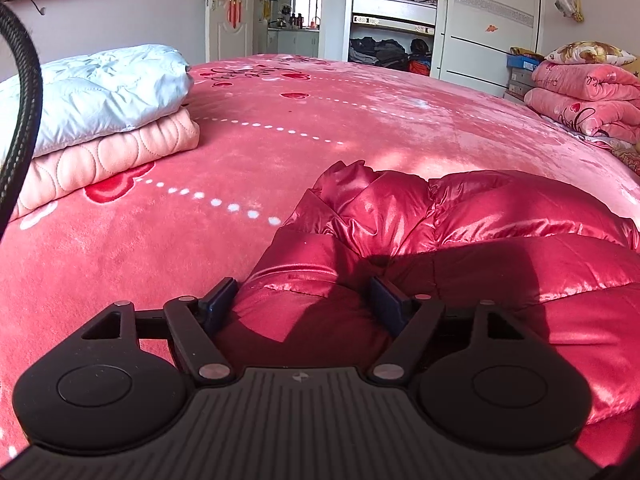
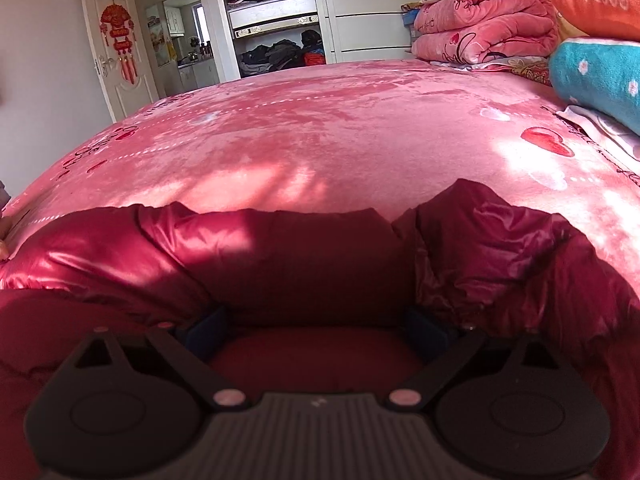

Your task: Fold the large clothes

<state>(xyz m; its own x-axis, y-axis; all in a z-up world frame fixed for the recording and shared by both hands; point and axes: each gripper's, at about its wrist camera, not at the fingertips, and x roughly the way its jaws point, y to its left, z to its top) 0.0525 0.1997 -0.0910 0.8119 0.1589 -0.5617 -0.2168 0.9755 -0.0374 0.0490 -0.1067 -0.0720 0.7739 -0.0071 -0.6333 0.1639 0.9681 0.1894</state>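
Red puffer jacket (image 1: pixel 460 216) lies on the bed (image 1: pixel 280 120) near its front edge. Left hand-held gripper (image 1: pixel 306 300) and right hand-held gripper (image 2: pixel 316 328) both spread wide over it, pads not pinching the fabric.

Both of the 2 fisheye cameras are sitting behind their own grippers, looking forward and tilting down across the pink bedspread (image 1: pixel 280 128) toward the open wardrobe (image 1: pixel 394 20) and the white door (image 2: pixel 116 52). The left wrist view is hanging close over the left edge of the red puffer jacket (image 1: pixel 460 216); the right wrist view is hovering close over its right part (image 2: pixel 304 264). Both are sharing jacket, bedspread, wardrobe and folded pink blankets (image 2: pixel 484 24).
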